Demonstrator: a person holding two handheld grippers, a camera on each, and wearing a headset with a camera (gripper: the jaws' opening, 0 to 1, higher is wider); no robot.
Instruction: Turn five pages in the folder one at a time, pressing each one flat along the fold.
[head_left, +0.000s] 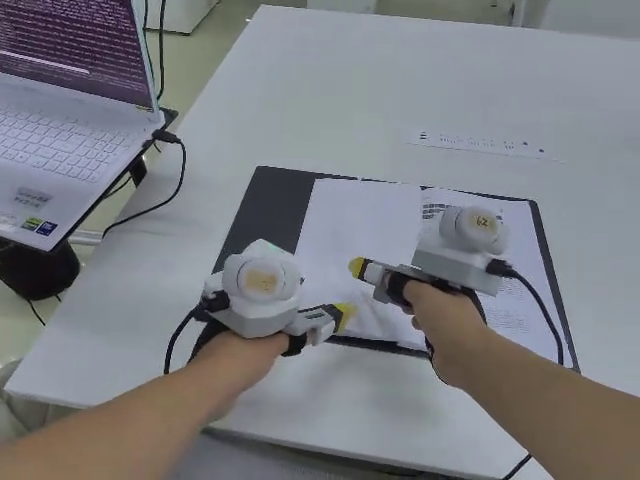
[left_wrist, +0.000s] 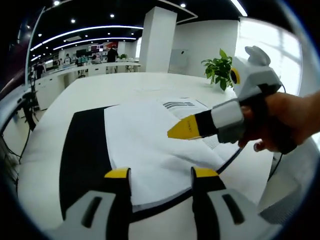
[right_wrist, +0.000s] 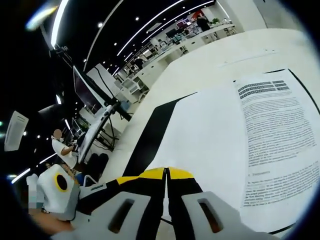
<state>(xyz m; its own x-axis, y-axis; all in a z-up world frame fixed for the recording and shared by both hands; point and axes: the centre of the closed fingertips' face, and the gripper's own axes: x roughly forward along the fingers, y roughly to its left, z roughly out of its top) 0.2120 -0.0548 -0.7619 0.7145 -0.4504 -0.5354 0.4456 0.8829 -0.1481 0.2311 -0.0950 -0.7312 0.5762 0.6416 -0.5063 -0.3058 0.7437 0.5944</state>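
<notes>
**A:** Where is the folder lying?

**B:** The black folder (head_left: 262, 205) is lying open on the white table (head_left: 330, 90), mid-frame in the head view. It is holding a stack of white sheets. A blank sheet (head_left: 355, 225) is covering the middle, leaving a bare strip of black cover at 9 o'clock. A printed page (head_left: 520, 225) is showing at 3 o'clock. The blank sheet is looking rumpled near the front edge.

**A:** Left gripper?

**B:** The left gripper (left_wrist: 161, 173) is sitting at the folder's near edge, about 7 o'clock in the head view. Its jaws are standing apart. In the left gripper view the front edge of the paper stack is lying in the gap between them. I am not able to tell whether they are touching the paper.

**A:** Right gripper?

**B:** The right gripper (right_wrist: 165, 176) is pointing toward 9 o'clock over the blank sheet, its yellow tips pressing together. I am not able to tell whether a sheet is caught between them.

**A:** Anything else on the table?

**B:** An open laptop (head_left: 70, 110) is sitting at 10 o'clock, with a cable (head_left: 180, 170) running from its side. A strip of printed paper (head_left: 480, 143) is lying at 1 o'clock, well apart from the folder.
</notes>
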